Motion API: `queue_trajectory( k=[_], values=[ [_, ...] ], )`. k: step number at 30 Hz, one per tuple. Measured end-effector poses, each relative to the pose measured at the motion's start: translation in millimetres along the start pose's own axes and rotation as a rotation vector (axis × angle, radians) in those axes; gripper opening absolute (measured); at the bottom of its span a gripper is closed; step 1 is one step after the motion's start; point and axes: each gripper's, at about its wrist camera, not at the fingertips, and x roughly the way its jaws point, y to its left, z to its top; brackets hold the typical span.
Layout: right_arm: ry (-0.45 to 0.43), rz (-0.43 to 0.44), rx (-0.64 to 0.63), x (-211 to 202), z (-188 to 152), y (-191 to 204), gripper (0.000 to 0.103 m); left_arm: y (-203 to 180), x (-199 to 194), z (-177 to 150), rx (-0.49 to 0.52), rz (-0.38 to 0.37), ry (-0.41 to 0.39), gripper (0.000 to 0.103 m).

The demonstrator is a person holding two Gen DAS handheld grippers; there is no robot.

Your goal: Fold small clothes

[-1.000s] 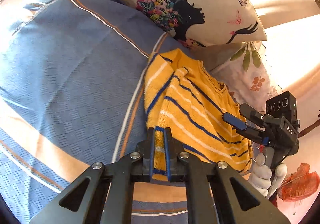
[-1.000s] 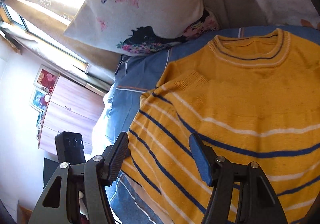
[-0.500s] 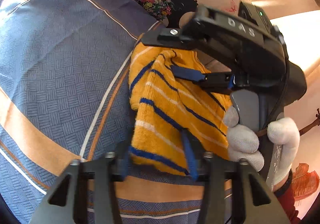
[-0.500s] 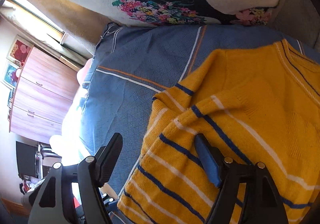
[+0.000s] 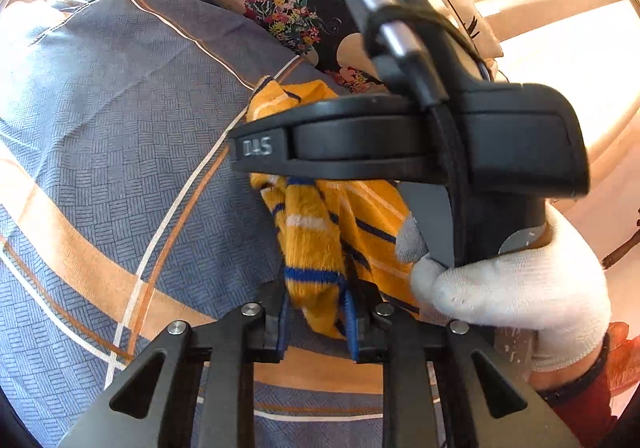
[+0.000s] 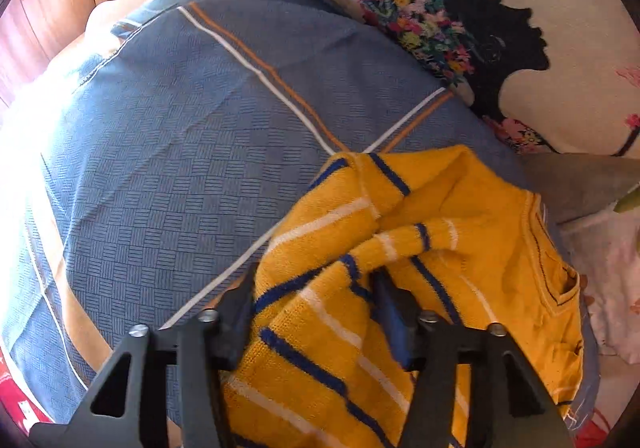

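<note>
Vs a sec ago: the right gripper (image 6: pixel 316 312) was off at the sweater's far edge w/ fingers wide and nothing gripped; now it has swung in over the garment and fills the upper right of the left wrist view, held by a white-gloved hand (image 5: pixel 516 288). The sweater lay fairly flat then, neck visible; now it's bunched and lifted into folds. The left gripper (image 5: pixel 316 312) held a thin flat edge of knit then, and now has a thicker wad.

The small yellow-orange knit sweater w/ navy and white stripes (image 6: pixel 400 248) is crumpled, a ridge of fabric humped up through the middle, ribbed collar off to the right in the right wrist view. It lies on a bed covered by a blue-grey woven bedspread w/ orange and white bands (image 6: pixel 180 168), just beside a cream pillow printed w/ a black silhouette and flowers (image 6: pixel 500 28).

Left fingers: narrow gap, clamped on a fold of striped hem that sticks up between the blue pads. Right fingers: closing, about a third apart, w/ a thick bunch of striped knit filling the space between them; both pads look pressed into the fabric, though that view is slightly blurred.
</note>
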Motion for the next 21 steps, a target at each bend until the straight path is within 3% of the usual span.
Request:
queue_trajectory(
  k=[2, 3, 6, 9, 11, 16, 21],
  values=[
    [-0.040, 0.071, 0.050, -12, -11, -21, 0.024, -4, -13, -1, -0.003, -0.041, -0.005, 0.020],
    [-0.065, 0.103, 0.072, -18, -17, -31, 0.021, -8, -20, -3, 0.000, -0.057, -0.011, 0.021],
    [-0.156, 0.180, 0.143, -43, -38, -67, 0.019, -16, -45, -4, 0.007, -0.112, -0.041, 0.021],
    [-0.257, 0.246, 0.250, -74, -68, -112, 0.019, -30, -57, -3, 0.016, -0.114, -0.071, 0.033],
    [-0.309, 0.260, 0.328, -89, -89, -140, 0.019, -38, -60, -3, 0.028, -0.118, -0.072, 0.039],
    [-0.393, 0.279, 0.537, -113, -164, -219, 0.018, -62, -33, 2, 0.055, -0.121, -0.003, 0.039],
    [-0.411, 0.262, 0.698, -116, -244, -290, 0.018, -99, 1, -9, 0.116, -0.141, 0.075, 0.039]
  ],
)
